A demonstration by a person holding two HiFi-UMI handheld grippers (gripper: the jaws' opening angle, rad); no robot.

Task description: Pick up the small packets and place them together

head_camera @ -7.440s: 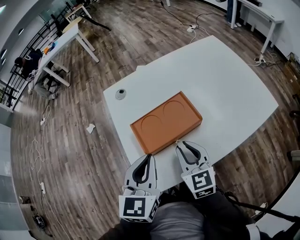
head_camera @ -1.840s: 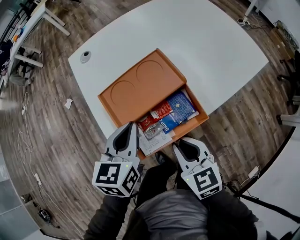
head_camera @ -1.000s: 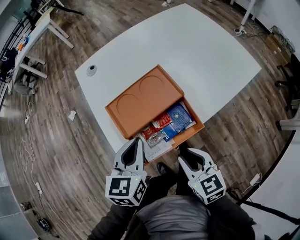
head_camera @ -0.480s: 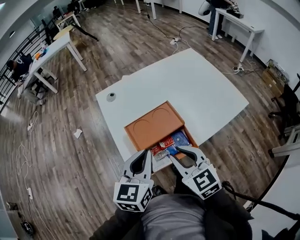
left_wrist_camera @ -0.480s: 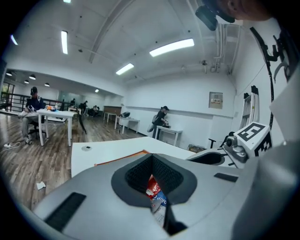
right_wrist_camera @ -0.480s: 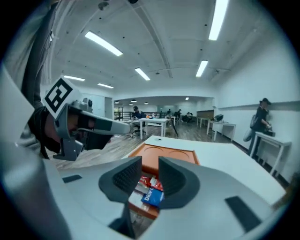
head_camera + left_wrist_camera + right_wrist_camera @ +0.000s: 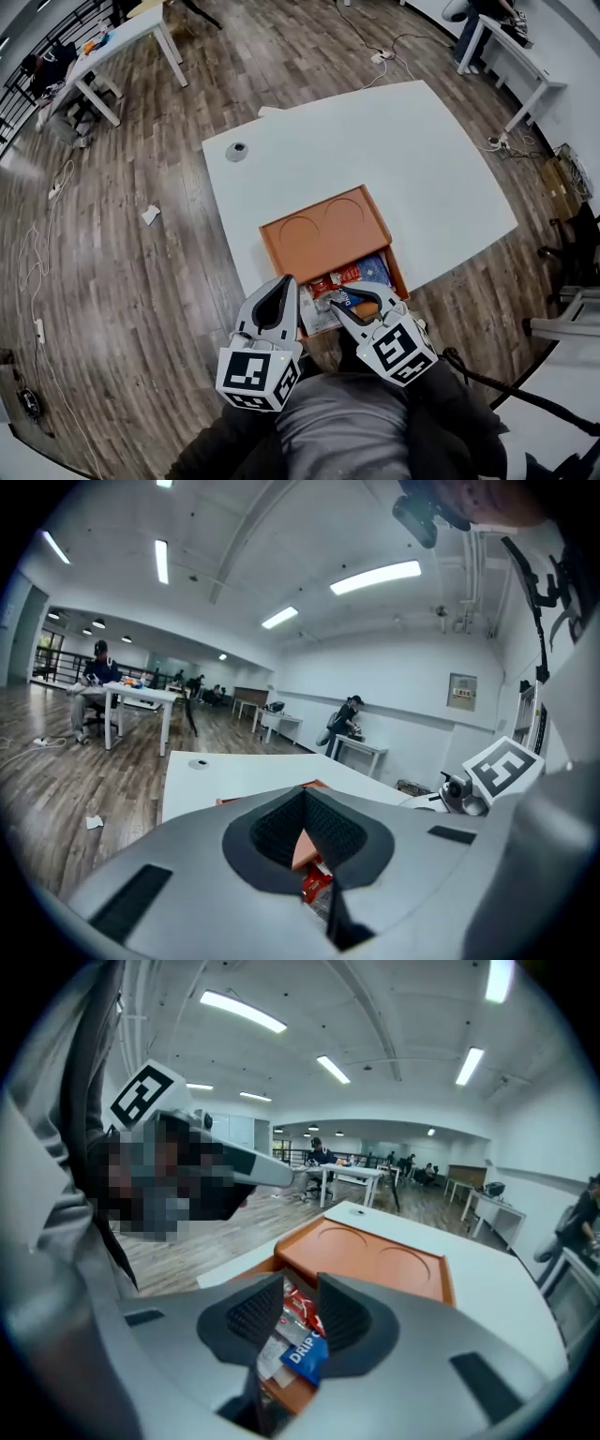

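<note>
Small packets point(image 7: 349, 279), six o'clock end of orange tray point(image 7: 323, 230): none lifted yet. Left gripper point(image 7: 284, 281) jaws together, empty; right gripper point(image 7: 356, 298) jaws apart, empty.

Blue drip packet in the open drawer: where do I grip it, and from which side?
Probably its near edge: the blue packet lies flat on other packets, leaving only edges to pinch. Come steeply from above with the right gripper.

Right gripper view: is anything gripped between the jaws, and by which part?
Nothing appears held. The right gripper has its jaws apart, and the packets seen through the gap lie loose in the open orange drawer below, touched by neither pad.
</note>
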